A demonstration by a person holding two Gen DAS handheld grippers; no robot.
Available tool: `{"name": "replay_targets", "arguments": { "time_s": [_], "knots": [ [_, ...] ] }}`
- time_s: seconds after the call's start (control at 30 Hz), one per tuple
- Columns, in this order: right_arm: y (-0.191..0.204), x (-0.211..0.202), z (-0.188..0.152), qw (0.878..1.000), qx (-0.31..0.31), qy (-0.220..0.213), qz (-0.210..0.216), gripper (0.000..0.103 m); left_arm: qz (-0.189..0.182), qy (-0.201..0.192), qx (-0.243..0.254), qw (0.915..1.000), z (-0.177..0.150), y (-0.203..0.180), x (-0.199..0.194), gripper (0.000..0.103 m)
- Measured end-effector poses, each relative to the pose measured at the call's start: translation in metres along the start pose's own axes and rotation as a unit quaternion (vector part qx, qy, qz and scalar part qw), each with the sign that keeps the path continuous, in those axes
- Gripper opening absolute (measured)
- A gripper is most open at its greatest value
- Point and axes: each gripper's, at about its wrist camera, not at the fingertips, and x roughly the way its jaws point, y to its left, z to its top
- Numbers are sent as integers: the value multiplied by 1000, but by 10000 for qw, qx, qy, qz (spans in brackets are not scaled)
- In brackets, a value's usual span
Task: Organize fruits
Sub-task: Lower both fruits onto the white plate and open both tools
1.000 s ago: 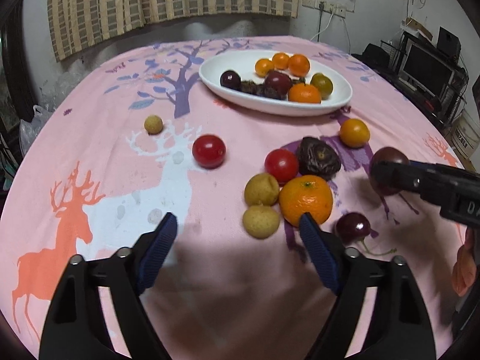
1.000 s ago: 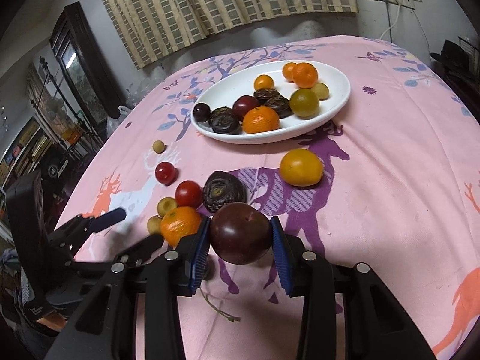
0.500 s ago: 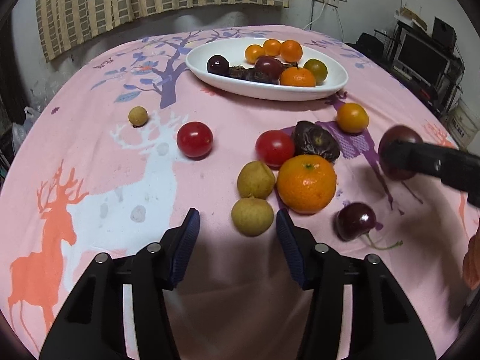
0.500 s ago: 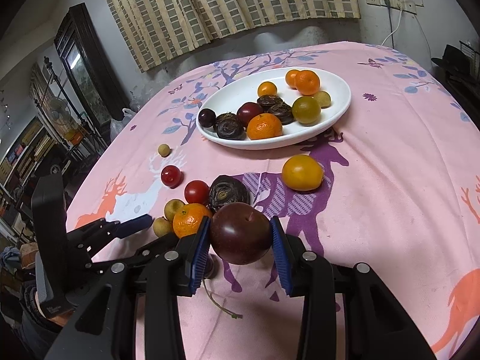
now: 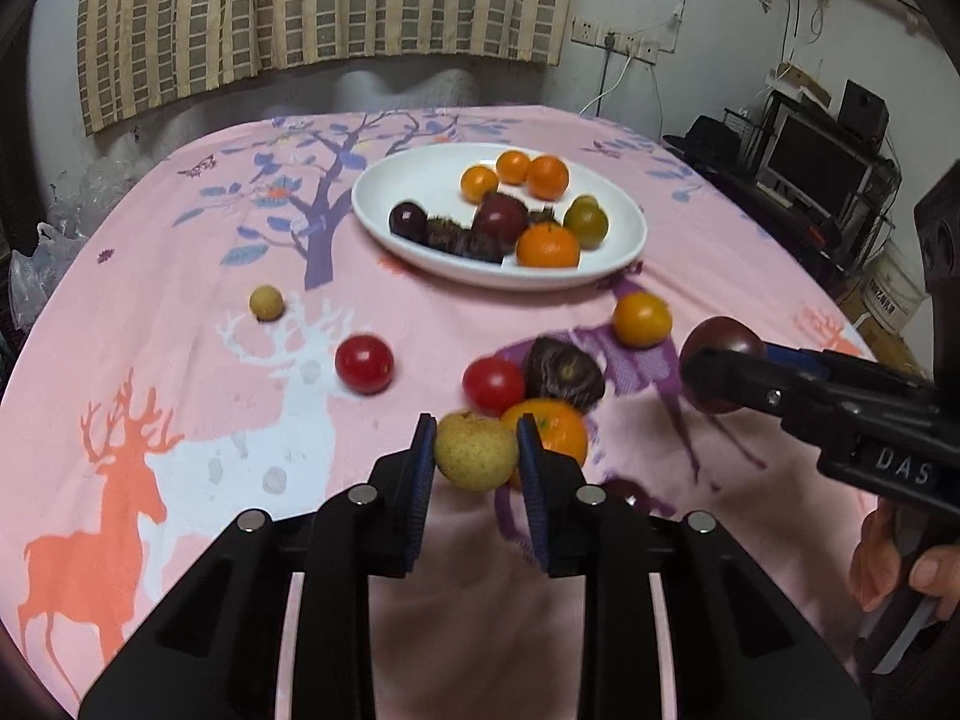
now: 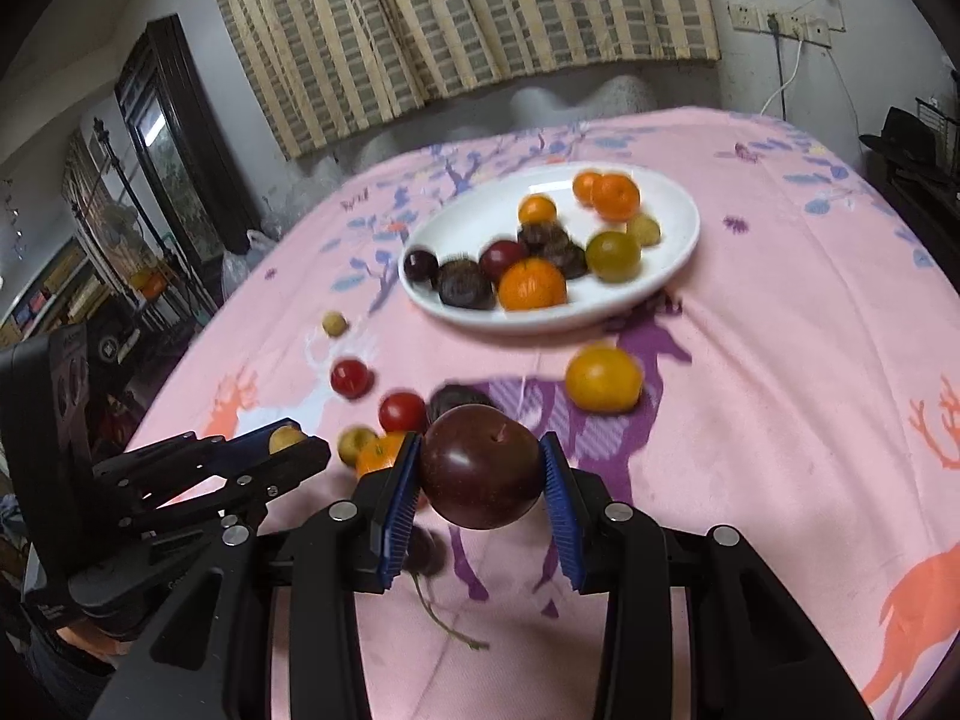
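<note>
My left gripper (image 5: pixel 475 456) is shut on a small tan longan (image 5: pixel 475 451) and holds it above the pink tablecloth. My right gripper (image 6: pixel 480 471) is shut on a dark purple plum (image 6: pixel 480 468), lifted off the cloth; the plum also shows in the left wrist view (image 5: pixel 723 348). A white oval plate (image 5: pixel 420 180) at the back holds several fruits. Loose on the cloth are two red tomatoes (image 5: pixel 364 363) (image 5: pixel 493 384), an orange (image 5: pixel 555 429), a dark wrinkled fruit (image 5: pixel 564 369), a yellow-orange fruit (image 5: pixel 641 319) and a far longan (image 5: pixel 266 302).
A dark cherry with a stem (image 6: pixel 427 549) lies under my right gripper. Another longan (image 6: pixel 355 444) lies beside the orange. The table edge drops off at the right, with shelves and electronics (image 5: pixel 822 162) beyond. A curtain hangs behind the table.
My left gripper closed on a longan and lifted it off the cloth. My right gripper kept its hold on the plum and rose a little.
</note>
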Motion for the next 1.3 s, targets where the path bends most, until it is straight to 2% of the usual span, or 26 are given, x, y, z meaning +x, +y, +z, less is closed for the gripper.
{"name": "replay_targets", "arguments": {
  "time_s": [0.17,0.3,0.43,0.57,0.63,0.67,0.7,0.73,1.03,1.17,1.3],
  "knots": [
    [-1,2,32,9995,-194,-221,-138,40,53,-40,-110,9999,44,3,12,26],
    [-11,21,59,9991,-192,-257,-281,40,144,22,-253,9996,79,7,36,26],
    [-27,50,76,9987,-94,-135,-473,40,329,67,-388,9987,107,11,64,26],
    [-40,76,86,9982,25,32,-600,40,529,166,-385,9977,122,9,90,26],
    [-47,88,89,9980,137,114,-603,42,535,201,-461,9973,125,9,101,28],
    [-51,92,90,9977,223,112,-623,43,580,202,-507,9968,126,9,103,43],
    [-53,93,90,9977,289,96,-607,52,665,154,-569,9960,125,9,104,64],
    [-56,92,89,9977,396,63,-555,54,744,49,-617,9953,124,9,101,69],
    [-57,64,64,9983,424,-10,-410,55,702,-62,-381,9968,101,2,69,72],
    [-53,54,48,9982,379,85,-463,55,692,-71,-441,9966,81,2,51,78],
    [-50,46,31,9980,344,196,-501,56,589,-26,-487,9971,58,3,36,78]
  ]
}}
